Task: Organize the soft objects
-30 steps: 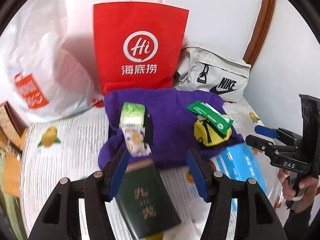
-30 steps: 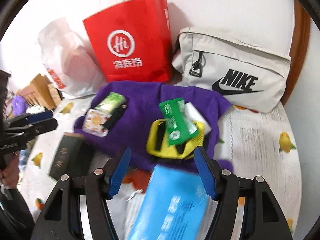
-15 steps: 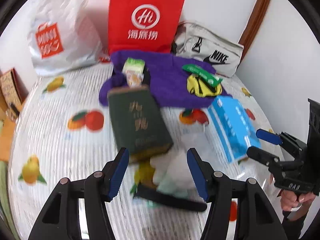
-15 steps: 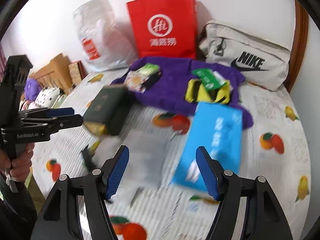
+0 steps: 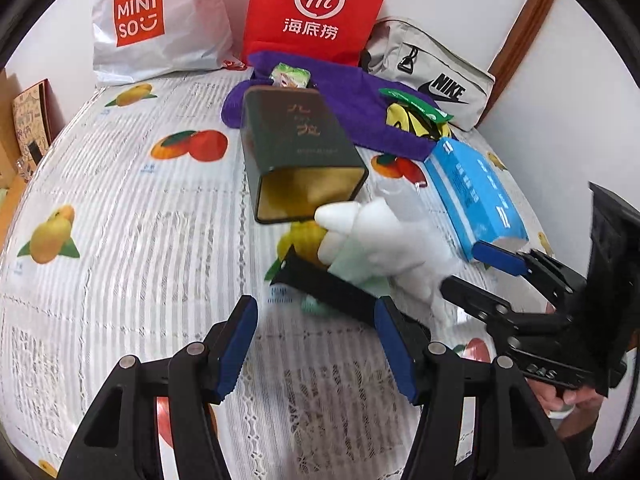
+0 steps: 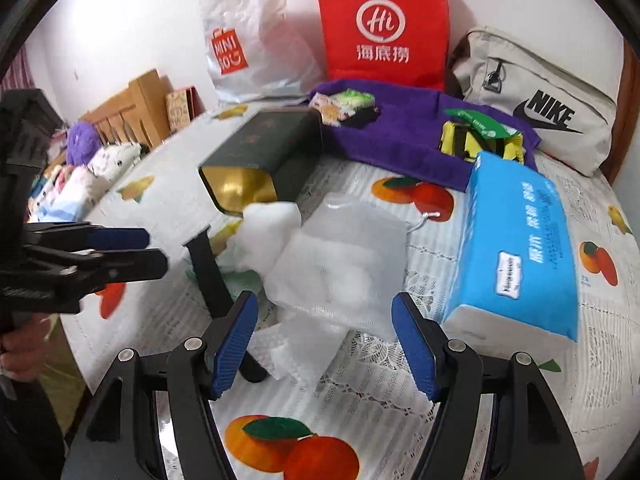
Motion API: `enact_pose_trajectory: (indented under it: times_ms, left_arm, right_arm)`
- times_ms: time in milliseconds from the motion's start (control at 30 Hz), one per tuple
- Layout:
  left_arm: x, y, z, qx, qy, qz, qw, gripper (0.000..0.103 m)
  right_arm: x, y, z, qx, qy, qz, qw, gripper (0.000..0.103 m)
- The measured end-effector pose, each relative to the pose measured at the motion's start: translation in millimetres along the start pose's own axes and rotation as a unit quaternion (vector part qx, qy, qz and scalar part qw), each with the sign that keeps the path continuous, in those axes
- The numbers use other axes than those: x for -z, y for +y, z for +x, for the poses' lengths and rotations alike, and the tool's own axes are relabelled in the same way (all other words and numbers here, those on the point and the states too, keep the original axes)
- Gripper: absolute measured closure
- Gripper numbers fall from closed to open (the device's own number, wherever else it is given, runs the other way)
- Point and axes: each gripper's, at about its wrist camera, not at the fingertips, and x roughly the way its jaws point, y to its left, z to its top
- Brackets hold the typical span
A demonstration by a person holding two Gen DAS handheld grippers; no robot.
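Note:
A heap of white fluffy padding (image 5: 384, 240) with a pale green cloth (image 5: 352, 268) under it lies mid-table, at the mouth of a tipped dark green tin (image 5: 300, 148). A black strap (image 5: 328, 288) runs from the heap toward my left gripper (image 5: 316, 320), which is open just short of it. My right gripper (image 6: 324, 316) is open too, right before a translucent white pouch (image 6: 344, 264) that no pad touches. Behind lie a purple towel (image 6: 400, 136) and a blue tissue pack (image 6: 520, 240). Each gripper shows in the other's view, the right gripper (image 5: 476, 274) and the left gripper (image 6: 148, 252).
A red paper bag (image 5: 316, 8), a white Miniso bag (image 5: 156, 20) and a grey Nike pouch (image 5: 432, 68) stand along the back wall. Snack packets (image 6: 344, 104) and a yellow-black item (image 6: 480, 136) rest on the towel. The fruit-print tablecloth (image 5: 120, 200) covers the table; cardboard boxes (image 6: 140, 104) stand left.
Both grippers have drawn back from the purple towel and sunk toward the near part of the table. The tin, the white heap and the pouch now lie right ahead.

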Motion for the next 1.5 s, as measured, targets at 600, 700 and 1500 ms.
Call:
enact_pose_trajectory:
  times_ms: [600,700,1500]
  left_arm:
    - [7.1,7.0,16.0,0.023,0.02,-0.025,0.9992,0.042]
    - [8.6,6.5,14.2,0.02,0.019,-0.025,0.9993,0.042]
    - [9.9,-34.3,40.4,-0.003,0.023,-0.036,0.9991,0.039]
  right_arm:
    - [-6.4,-7.1,9.1,-0.031,-0.021,0.02,0.999,0.094]
    - [-4.2,-6.5,-6.2,-0.029,-0.037,0.019,0.999,0.095]
    - [86.5,-31.9,-81.7,0.053,-0.031,0.019,0.998,0.095]
